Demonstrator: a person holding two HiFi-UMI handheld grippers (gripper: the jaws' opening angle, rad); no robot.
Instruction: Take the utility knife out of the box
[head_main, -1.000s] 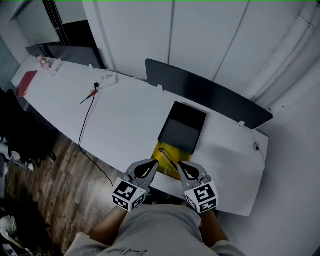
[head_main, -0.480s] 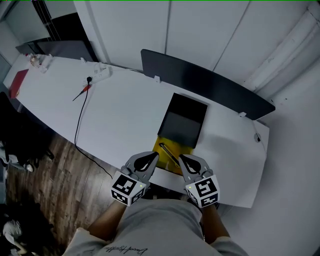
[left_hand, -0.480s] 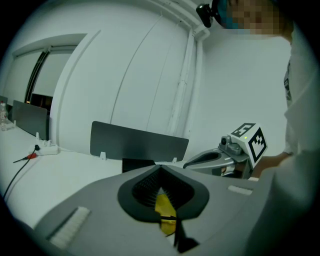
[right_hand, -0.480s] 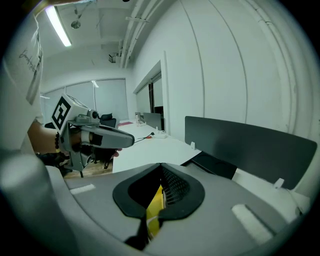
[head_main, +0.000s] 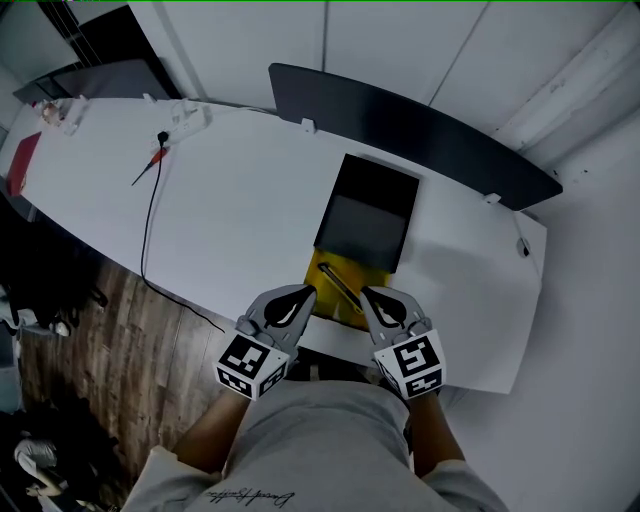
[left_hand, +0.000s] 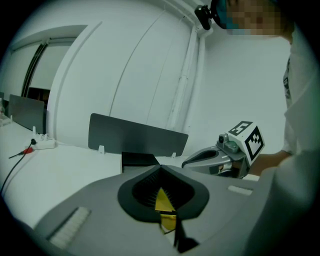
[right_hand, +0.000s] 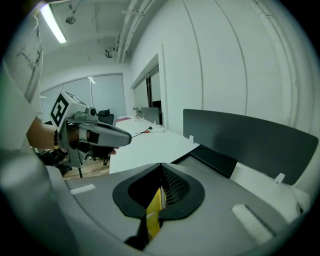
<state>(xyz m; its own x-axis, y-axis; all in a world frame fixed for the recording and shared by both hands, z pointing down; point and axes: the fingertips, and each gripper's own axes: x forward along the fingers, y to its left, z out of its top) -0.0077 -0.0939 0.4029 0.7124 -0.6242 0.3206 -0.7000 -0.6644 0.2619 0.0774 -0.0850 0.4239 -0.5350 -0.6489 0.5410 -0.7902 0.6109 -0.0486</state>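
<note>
An open yellow box (head_main: 322, 283) lies at the near edge of the white table (head_main: 230, 220), with its black lid (head_main: 366, 222) resting just behind it. A thin dark utility knife (head_main: 343, 289) lies slantwise in the yellow box. My left gripper (head_main: 304, 294) hovers at the box's left side and my right gripper (head_main: 368, 294) at its right side, both shut and holding nothing. In the left gripper view the shut jaws (left_hand: 161, 168) frame a patch of yellow, and the right gripper (left_hand: 216, 159) shows beside them. The right gripper view (right_hand: 161, 165) shows yellow below its shut jaws.
A dark partition panel (head_main: 420, 118) stands along the table's far edge. A black cable (head_main: 148, 215) runs over the left of the table to a power strip (head_main: 187, 114). Wooden floor (head_main: 110, 340) lies below the near left edge. The person's lap fills the bottom.
Both grippers have sunk a little and edged closer to the yellow box. Their jaws stay shut. The head camera has tilted, so the table sits higher in view.
</note>
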